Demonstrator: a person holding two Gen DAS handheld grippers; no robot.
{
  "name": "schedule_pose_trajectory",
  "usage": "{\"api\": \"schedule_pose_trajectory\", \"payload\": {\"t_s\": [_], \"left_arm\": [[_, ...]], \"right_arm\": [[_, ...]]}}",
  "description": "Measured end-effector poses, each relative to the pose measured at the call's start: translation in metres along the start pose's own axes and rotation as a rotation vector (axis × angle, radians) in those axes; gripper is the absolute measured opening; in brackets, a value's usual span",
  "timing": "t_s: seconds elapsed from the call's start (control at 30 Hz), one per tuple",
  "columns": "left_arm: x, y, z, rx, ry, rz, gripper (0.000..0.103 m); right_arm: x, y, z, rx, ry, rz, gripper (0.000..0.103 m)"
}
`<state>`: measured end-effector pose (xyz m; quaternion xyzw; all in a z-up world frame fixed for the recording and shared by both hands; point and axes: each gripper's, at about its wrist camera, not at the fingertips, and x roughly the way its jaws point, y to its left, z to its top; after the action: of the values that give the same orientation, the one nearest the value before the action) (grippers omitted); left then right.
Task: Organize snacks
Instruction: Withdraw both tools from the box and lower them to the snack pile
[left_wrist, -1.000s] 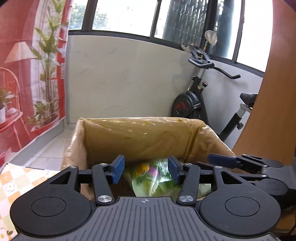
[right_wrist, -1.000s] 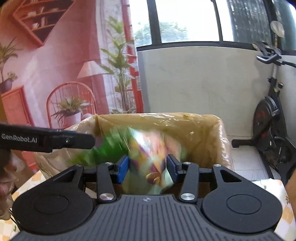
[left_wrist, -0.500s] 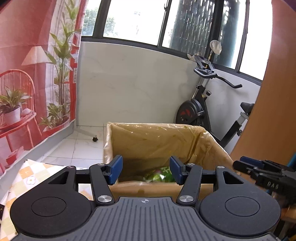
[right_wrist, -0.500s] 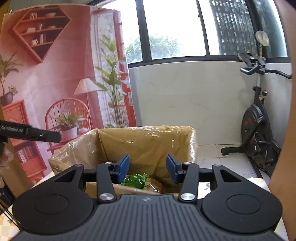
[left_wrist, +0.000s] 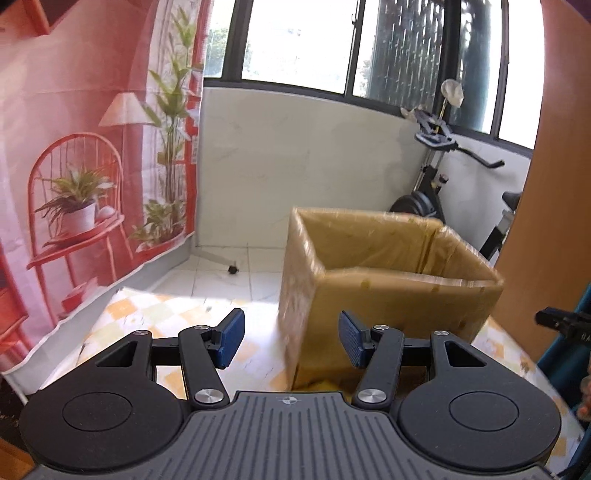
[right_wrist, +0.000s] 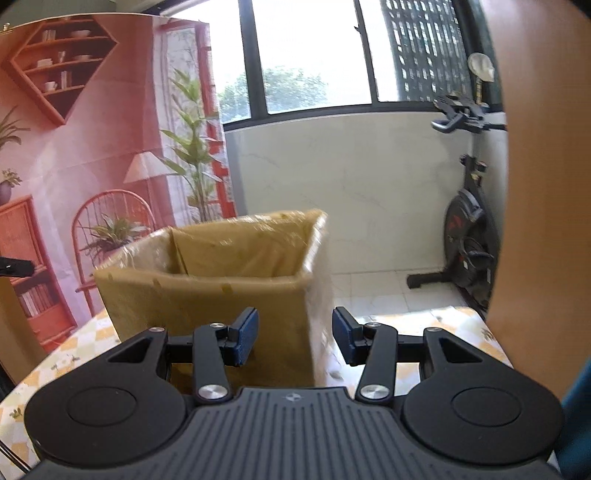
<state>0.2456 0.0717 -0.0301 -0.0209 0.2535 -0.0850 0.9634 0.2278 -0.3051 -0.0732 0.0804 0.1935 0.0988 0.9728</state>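
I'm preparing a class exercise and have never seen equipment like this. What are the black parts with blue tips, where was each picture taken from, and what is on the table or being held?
Each picture comes from a camera mounted on a hand-held gripper, looking forward along its two fingers. One view shows the left gripper, the other the right gripper; the blue parts are the finger pads. Both grippers are open and hold nothing. Ahead stands a cardboard box lined with clear plastic, on a table with a checked cloth. Its contents cannot be seen from here. An exercise bike stands behind.
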Motion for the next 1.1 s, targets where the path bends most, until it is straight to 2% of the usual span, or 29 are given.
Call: {"api": "schedule_pose_trajectory", "payload": {"t_s": [0.1, 0.37, 0.43, 0.6, 0.63, 0.67, 0.83, 1.1], "left_arm": [[-0.004, 0.003, -0.018, -0.023, 0.028, -0.013, 0.059], [0.002, -0.012, -0.068, -0.12, 0.125, -0.075, 0.071], [0.007, -0.016, -0.079, -0.135, 0.156, -0.092, 0.072], [0.021, -0.026, -0.1, -0.143, 0.24, -0.114, 0.074], [0.023, -0.027, -0.103, -0.145, 0.254, -0.126, 0.074], [0.023, -0.026, -0.105, -0.152, 0.262, -0.136, 0.075], [0.023, -0.027, -0.114, -0.174, 0.286, -0.137, 0.076], [0.025, -0.032, -0.124, -0.197, 0.316, -0.128, 0.08]], "right_arm": [[-0.011, -0.007, -0.015, 0.011, 0.014, -0.026, 0.048], [-0.025, -0.009, -0.051, 0.024, 0.079, -0.069, 0.048], [-0.023, -0.004, -0.056, 0.017, 0.096, -0.066, 0.052], [-0.016, 0.013, -0.072, -0.003, 0.137, -0.013, 0.062], [-0.013, 0.016, -0.076, -0.001, 0.149, 0.001, 0.067], [-0.009, 0.019, -0.079, 0.003, 0.163, 0.015, 0.072], [0.013, 0.042, -0.09, -0.039, 0.227, 0.09, 0.083], [0.051, 0.073, -0.1, -0.16, 0.307, 0.148, 0.09]]}}
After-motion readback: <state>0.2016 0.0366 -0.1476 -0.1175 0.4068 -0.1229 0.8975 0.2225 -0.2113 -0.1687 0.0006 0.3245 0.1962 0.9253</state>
